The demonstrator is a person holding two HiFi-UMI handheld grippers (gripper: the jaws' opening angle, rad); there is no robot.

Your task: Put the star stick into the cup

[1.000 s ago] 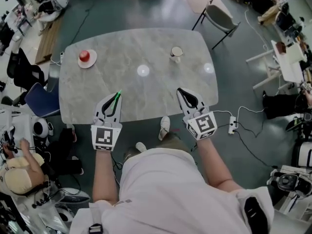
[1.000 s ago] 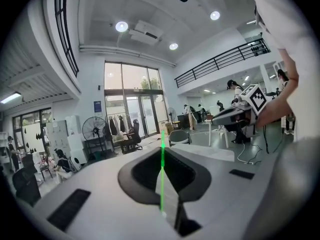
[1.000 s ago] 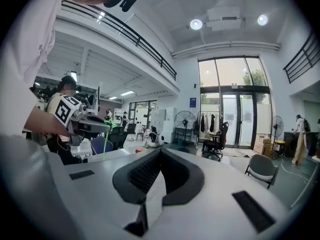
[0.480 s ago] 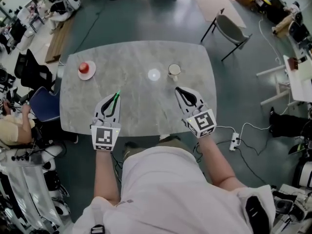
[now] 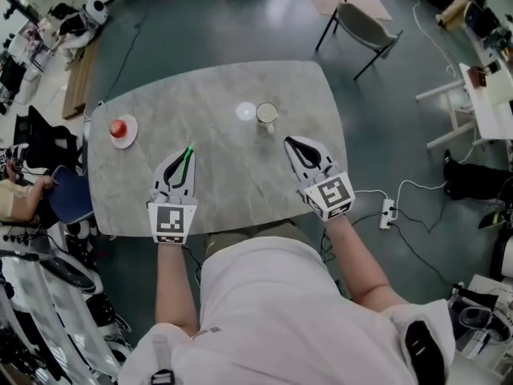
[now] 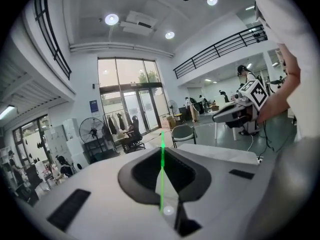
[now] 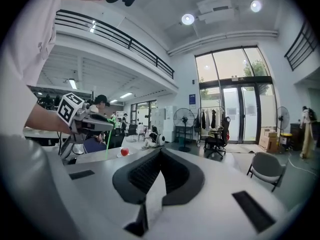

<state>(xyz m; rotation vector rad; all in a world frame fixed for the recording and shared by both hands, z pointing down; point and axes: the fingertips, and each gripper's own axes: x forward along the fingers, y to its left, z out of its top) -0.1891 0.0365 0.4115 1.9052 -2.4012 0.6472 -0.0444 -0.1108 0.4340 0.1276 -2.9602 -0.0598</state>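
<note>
My left gripper (image 5: 183,161) is shut on a thin green stick (image 5: 187,156) that points out past its tips, over the front left of the marble table (image 5: 208,95). In the left gripper view the stick (image 6: 162,170) runs straight up between the closed jaws (image 6: 162,150); no star shape shows. A pale cup (image 5: 266,115) stands upright near the table's middle, right of the stick and just beyond my right gripper (image 5: 293,144). That gripper (image 7: 160,152) is shut with nothing in it. From the right gripper view I see the left gripper (image 7: 89,122) and the stick (image 7: 107,140).
A red object on a small white plate (image 5: 122,128) sits at the table's left side, also in the right gripper view (image 7: 124,152). A chair (image 5: 362,27) stands beyond the far right corner. Cables and a power strip (image 5: 388,210) lie on the floor at the right.
The head view has shifted, and the cup now lies closer to both grippers, just past the right one's tips. The left gripper still holds the green stick.
</note>
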